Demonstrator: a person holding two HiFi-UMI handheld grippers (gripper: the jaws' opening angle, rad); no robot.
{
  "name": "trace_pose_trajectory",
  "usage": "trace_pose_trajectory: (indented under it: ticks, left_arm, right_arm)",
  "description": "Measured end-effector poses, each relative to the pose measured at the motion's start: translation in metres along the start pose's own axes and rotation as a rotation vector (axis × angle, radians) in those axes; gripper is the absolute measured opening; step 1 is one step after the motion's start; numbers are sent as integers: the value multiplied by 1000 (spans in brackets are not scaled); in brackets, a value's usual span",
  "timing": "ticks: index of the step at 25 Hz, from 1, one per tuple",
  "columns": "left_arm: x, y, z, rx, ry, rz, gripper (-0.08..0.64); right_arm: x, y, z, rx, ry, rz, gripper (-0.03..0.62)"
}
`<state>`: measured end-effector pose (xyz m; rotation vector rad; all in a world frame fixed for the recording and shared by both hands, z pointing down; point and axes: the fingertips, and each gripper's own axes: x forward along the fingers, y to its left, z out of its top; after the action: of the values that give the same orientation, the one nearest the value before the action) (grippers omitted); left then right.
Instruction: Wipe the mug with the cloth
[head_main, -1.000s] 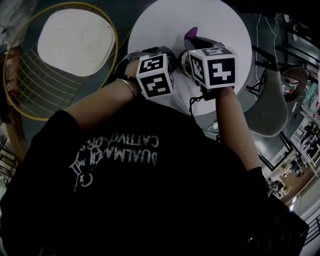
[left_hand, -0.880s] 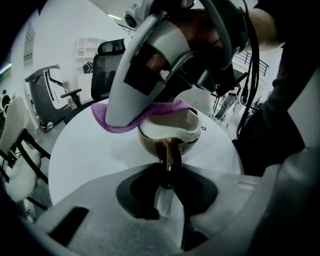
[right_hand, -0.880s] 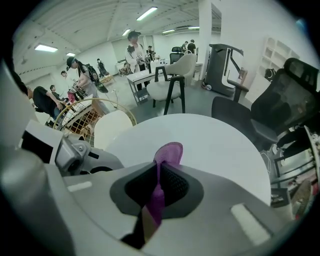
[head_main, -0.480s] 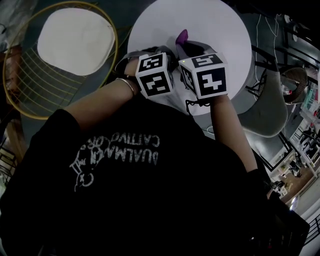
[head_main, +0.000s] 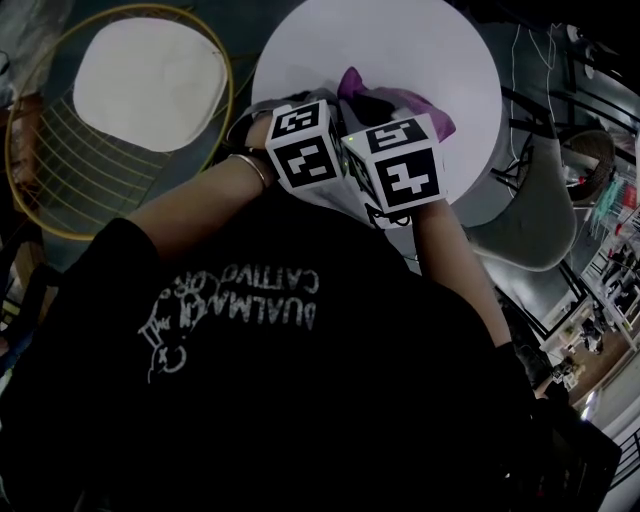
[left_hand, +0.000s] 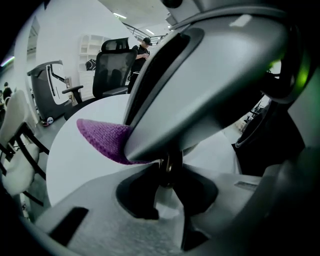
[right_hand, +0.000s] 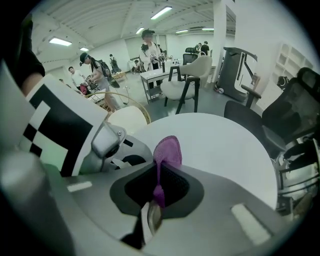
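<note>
The wiping step looks to be under way at the near edge of the round white tabletop (head_main: 400, 40), where the person has brought both tools together until their marker cubes almost touch. The right gripper (right_hand: 159, 186) is clamped on the purple cloth (right_hand: 167, 150). A narrow fold runs down between its jaws and a rounded flap stands up beyond the tips; from the head view more of the cloth spills out over the tabletop just past the cubes. The left gripper (left_hand: 166, 169) has its jaws nearly together, and they have just eased a touch wider. At their tips sits a thin glinting edge, most likely the rim of the mug (left_hand: 168, 163). Too little of the edge shows to be sure, and the grey body of the right gripper fills most of that view, with a tongue of cloth poking out beside it. The mug is otherwise hidden under the two cubes, so it probably sits low between the tools, steadied by the left one while the right one works the cloth against it. The next move seems to call for a firm, unmoving hold on the left side. The right side would drag the cloth around the mug's wall with the cloth kept pinched, so it does not slip out — and with care that the two bodies do not knock together.
</note>
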<state>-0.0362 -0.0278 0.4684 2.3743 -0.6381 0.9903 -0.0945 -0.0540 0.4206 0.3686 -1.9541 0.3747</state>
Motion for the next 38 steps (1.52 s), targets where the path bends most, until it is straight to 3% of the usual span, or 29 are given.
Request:
trace_pose_trajectory:
  ticks: [11,24,35,38]
  left_arm:
    - [1,0,0,11,5,-5,69]
    - [1,0,4,26,8,-6,69]
    - [1,-1,0,53,24,-9,64]
    - [1,0,1,57,23,-9,64]
  right_arm:
    - [-7,9,-3,69,-52,33,25]
    - [-11,10,-4,77,-53,47,25]
    - [-2,-1,-5,-42,189,131,23]
    - [2,-11,-4,-18,252,147,23]
